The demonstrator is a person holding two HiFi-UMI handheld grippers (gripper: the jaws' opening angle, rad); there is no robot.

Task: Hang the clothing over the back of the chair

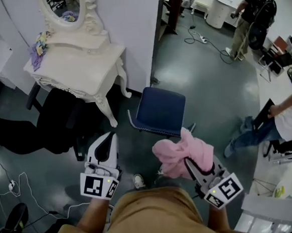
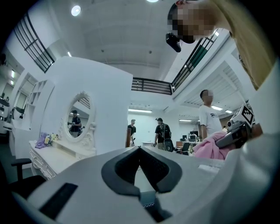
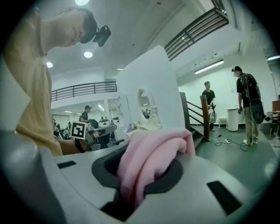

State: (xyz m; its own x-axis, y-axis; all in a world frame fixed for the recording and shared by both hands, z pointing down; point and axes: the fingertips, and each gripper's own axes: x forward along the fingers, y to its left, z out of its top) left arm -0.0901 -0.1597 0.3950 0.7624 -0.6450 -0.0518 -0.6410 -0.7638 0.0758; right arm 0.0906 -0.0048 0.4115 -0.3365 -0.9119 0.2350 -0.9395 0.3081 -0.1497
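In the head view, the right tool (image 1: 192, 166) is bringing the pink clothing (image 1: 181, 153) up near the blue chair (image 1: 160, 111). The left gripper view is showing the left tool (image 2: 139, 149) closed and empty. The right gripper view is showing jaws clamping the clothing, which likely needs draping over the chair's back next.

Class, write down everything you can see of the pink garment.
The pink garment is soft, fleecy-looking cloth, bunched into a crumpled lump of folds. The right gripper is shut on it, and a fold bulges up between and over the jaws. It is held off the floor on the person's side of the blue chair, not yet draped over it. Nothing else visibly touches it.
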